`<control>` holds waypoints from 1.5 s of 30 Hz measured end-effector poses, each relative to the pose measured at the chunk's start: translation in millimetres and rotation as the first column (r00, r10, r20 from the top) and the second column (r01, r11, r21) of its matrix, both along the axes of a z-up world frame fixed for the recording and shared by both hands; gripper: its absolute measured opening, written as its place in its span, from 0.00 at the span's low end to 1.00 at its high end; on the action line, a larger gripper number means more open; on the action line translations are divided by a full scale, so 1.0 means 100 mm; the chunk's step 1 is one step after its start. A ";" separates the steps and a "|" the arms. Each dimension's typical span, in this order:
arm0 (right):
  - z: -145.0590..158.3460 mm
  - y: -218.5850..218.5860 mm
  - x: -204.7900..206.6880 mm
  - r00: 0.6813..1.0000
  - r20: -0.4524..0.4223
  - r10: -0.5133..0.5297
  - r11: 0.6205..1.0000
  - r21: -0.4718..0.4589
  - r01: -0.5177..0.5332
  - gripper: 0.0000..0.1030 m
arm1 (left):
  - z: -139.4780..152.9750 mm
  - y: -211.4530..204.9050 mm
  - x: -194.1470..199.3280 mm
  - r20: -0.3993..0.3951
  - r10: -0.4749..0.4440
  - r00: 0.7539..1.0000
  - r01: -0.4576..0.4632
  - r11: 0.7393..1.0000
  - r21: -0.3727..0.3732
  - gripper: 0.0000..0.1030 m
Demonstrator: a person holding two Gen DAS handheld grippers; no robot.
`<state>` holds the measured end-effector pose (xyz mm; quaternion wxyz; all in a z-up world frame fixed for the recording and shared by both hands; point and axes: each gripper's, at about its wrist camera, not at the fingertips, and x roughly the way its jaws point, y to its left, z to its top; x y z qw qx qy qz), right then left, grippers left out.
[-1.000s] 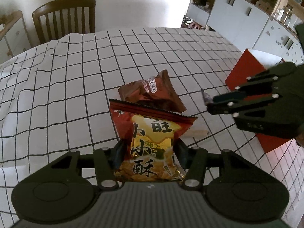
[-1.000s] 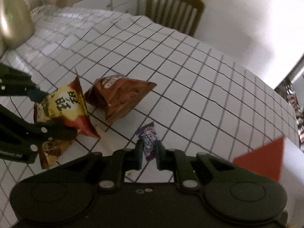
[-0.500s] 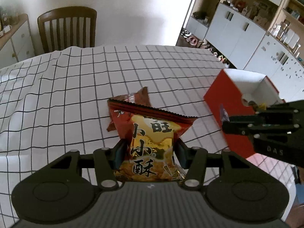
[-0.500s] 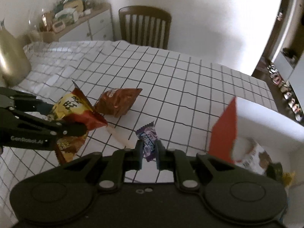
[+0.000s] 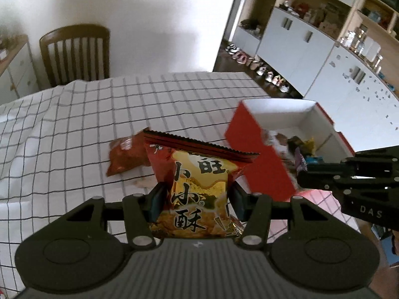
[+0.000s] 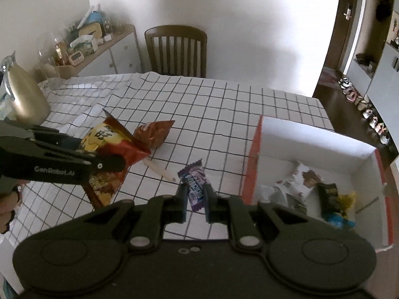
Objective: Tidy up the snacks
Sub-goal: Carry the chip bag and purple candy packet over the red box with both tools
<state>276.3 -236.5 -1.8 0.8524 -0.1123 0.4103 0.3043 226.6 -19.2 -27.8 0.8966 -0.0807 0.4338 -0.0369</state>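
From the left wrist view, the left claw [image 5: 197, 196] is clamped on a red and yellow snack bag [image 5: 199, 184], raised above the checked desk [image 5: 74, 129]. The bag hides part of a brown packet [image 5: 124, 154] lying near the middle of the desk, and a pale stick beneath it shows only as a blur. The red box [image 5: 261, 162] stands at the desk's right edge; its contents are smeared and hard to tell apart. The right claw [image 5: 303, 168] enters from the right, its tips over the box, its grip unclear here.

From the right wrist view, the right claw [image 6: 195, 199] pinches a small purple candy wrapper [image 6: 195, 184] narrowly, above the desk [image 6: 224, 114] just beside the box [image 6: 254, 159]. Inside, wrappers are blurred. The left claw [image 6: 94, 154] covers the lower half of the snack bag [image 6: 112, 139]; a hand at the left edge is cut off.
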 end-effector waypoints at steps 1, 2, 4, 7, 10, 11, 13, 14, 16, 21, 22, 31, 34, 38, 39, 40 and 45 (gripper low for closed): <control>0.03 -0.07 -0.01 1.000 0.004 -0.006 1.000 0.003 0.006 0.11 | 0.03 -0.07 0.00 0.002 -0.005 1.000 0.005 1.000 0.004 0.52; 0.05 -0.14 -0.02 1.000 0.002 -0.010 1.000 0.009 0.010 0.11 | 0.05 -0.15 0.01 0.003 -0.009 1.000 0.009 1.000 0.005 0.52; 0.08 -0.27 -0.01 1.000 -0.002 -0.016 1.000 0.020 0.016 0.11 | 0.09 -0.30 0.02 0.006 -0.012 1.000 0.012 1.000 0.000 0.52; 0.12 -0.48 0.00 1.000 0.003 -0.024 0.999 0.023 0.024 0.11 | 0.14 -0.54 0.06 0.012 -0.027 1.000 0.027 1.000 -0.003 0.52; 0.14 -0.69 0.02 1.000 0.006 -0.028 0.999 0.024 0.028 0.11 | 0.18 -0.80 0.10 0.019 -0.049 0.999 0.049 0.999 0.005 0.52; 0.14 -0.77 0.03 1.000 0.007 -0.030 0.999 0.026 0.030 0.11 | 0.19 -0.87 0.11 0.021 -0.054 0.998 0.054 0.999 0.007 0.52; 0.15 -0.91 0.06 0.999 0.009 -0.037 0.999 0.029 0.037 0.11 | 0.20 -1.04 0.15 0.021 -0.062 0.998 0.062 0.998 0.012 0.52; 0.15 -0.97 0.07 0.999 0.011 -0.042 0.999 0.031 0.041 0.11 | 0.21 -1.11 0.17 0.021 -0.065 0.998 0.065 0.998 0.013 0.52; 0.17 -1.10 0.10 0.999 0.014 -0.051 0.998 0.035 0.051 0.11 | 0.22 -1.26 0.22 0.021 -0.073 0.997 0.073 0.997 0.016 0.52; 0.16 -1.42 0.22 0.996 0.022 -0.081 0.996 0.038 0.080 0.11 | 0.24 -1.58 0.39 0.015 -0.087 0.996 0.087 0.996 0.024 0.52; 0.15 -1.48 0.24 0.996 0.022 -0.088 0.996 0.037 0.087 0.11 | 0.23 -1.64 0.43 0.012 -0.087 0.996 0.087 0.996 0.024 0.52; 0.05 -1.90 0.49 0.987 0.028 -0.160 0.987 0.019 0.160 0.11 | 0.14 -2.02 0.87 -0.015 -0.095 0.995 0.096 0.994 0.058 0.52; -0.02 -2.01 0.57 0.983 0.023 -0.184 0.983 0.011 0.184 0.11 | 0.06 -2.12 1.00 -0.035 -0.099 0.994 0.101 0.992 0.071 0.52; -0.10 -2.16 0.68 0.978 0.016 -0.206 0.978 0.001 0.206 0.11 | -0.02 -2.26 1.18 -0.056 -0.101 0.993 0.106 0.990 0.093 0.52; -0.12 -2.19 0.70 0.977 0.018 -0.211 0.978 -0.002 0.211 0.11 | -0.05 -2.29 1.23 -0.063 -0.100 0.993 0.106 0.990 0.097 0.52; -0.13 -2.21 0.74 0.976 0.021 -0.216 0.976 -0.007 0.217 0.11 | -0.08 -2.31 1.28 -0.068 -0.096 0.993 0.103 0.990 0.100 0.52; -0.24 -2.21 0.87 0.976 0.015 -0.215 0.976 -0.040 0.216 0.11 | -0.23 -2.40 1.53 -0.090 -0.072 0.993 0.083 0.989 0.126 0.52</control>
